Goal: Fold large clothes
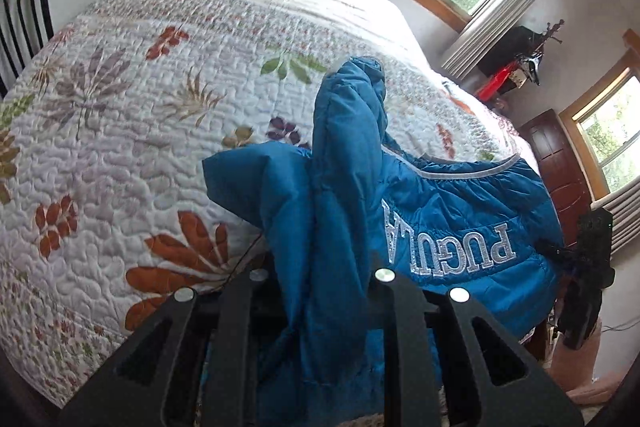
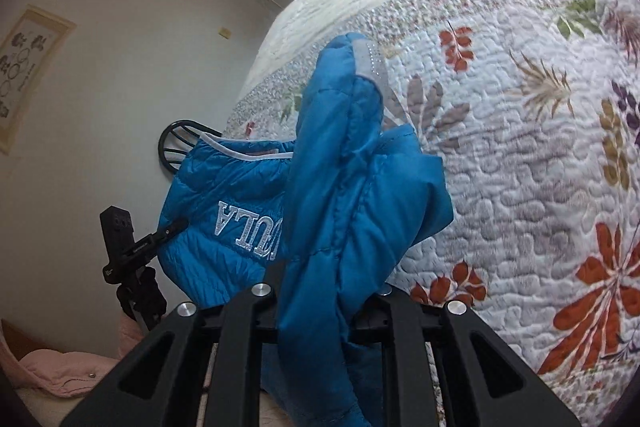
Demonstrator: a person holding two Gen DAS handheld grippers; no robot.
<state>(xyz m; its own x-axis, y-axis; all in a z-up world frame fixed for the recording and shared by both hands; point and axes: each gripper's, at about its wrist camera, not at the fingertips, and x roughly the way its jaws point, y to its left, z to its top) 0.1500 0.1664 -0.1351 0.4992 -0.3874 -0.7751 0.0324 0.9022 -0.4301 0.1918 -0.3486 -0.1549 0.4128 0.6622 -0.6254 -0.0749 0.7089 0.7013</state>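
two grippers hold a blue jacket (image 1: 460, 227) up over the bed (image 1: 140, 147).

the left gripper (image 1: 320, 283) has its fingers clenched on a fold of the jacket, and the right gripper (image 2: 324, 295) grasps another fold in the same way. the jacket hangs between them above the flowered quilt (image 2: 520, 167), with white letters (image 1: 448, 243) seen upside down.
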